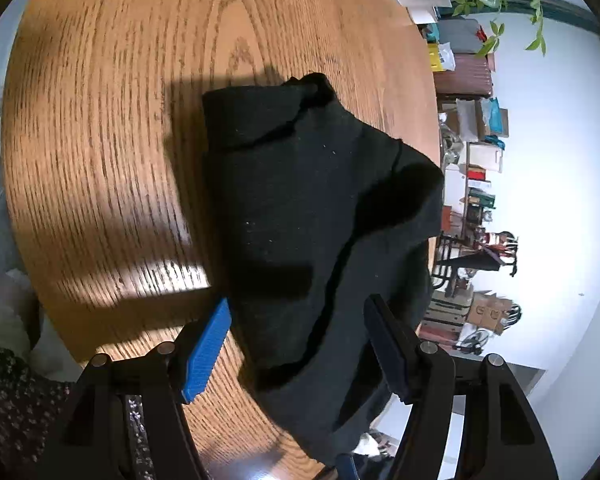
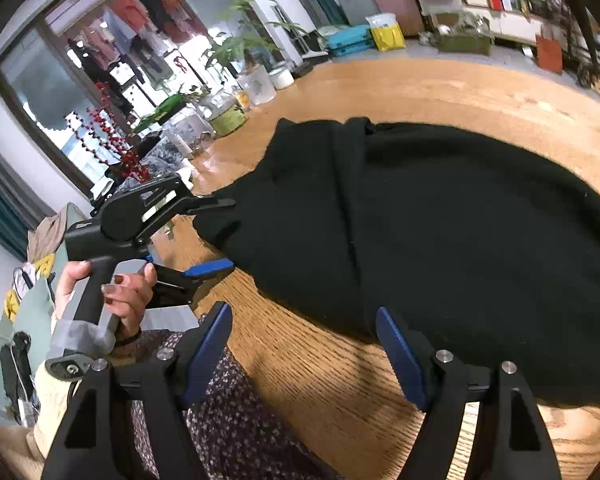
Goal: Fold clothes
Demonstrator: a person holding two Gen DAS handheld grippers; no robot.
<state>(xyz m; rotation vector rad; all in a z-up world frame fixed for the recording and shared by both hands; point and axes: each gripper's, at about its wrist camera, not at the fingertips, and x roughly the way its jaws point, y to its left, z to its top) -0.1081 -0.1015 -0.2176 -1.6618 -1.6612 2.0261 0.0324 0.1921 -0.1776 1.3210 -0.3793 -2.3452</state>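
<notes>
A black garment point(image 2: 439, 240) lies partly folded on the round wooden tabletop point(image 2: 439, 80), one side hanging over the tabletop's near edge. In the left wrist view the same black cloth point(image 1: 300, 208) shows overlapping layers, with a seam running down its middle and a bunched corner at the far end. The left gripper point(image 1: 300, 344) has its jaws apart — the blue-padded finger point(image 1: 206, 354) stands over bare wood just beside the cloth, the other finger at the cloth's hanging edge, and the pads do not press on the fabric. In the right wrist view the left gripper point(image 2: 220, 236) appears from the side, held by a hand point(image 2: 128, 292) around its grey handle; its upper finger reaches to the garment's near corner, the lower blue one is just off it. The right gripper point(image 2: 305, 356) is also open, its two blue pads spread wide above the tabletop's edge; one pad sits close to the garment's near border — whether it touches the cloth cannot be told. Below the edge lies the person's dark, flower-patterned clothing point(image 2: 228, 432). Along the far side of the tabletop stand potted plants point(image 2: 240, 48) and glass jars point(image 2: 220, 108), and boxes and bags point(image 2: 387, 32) line the wall behind.
</notes>
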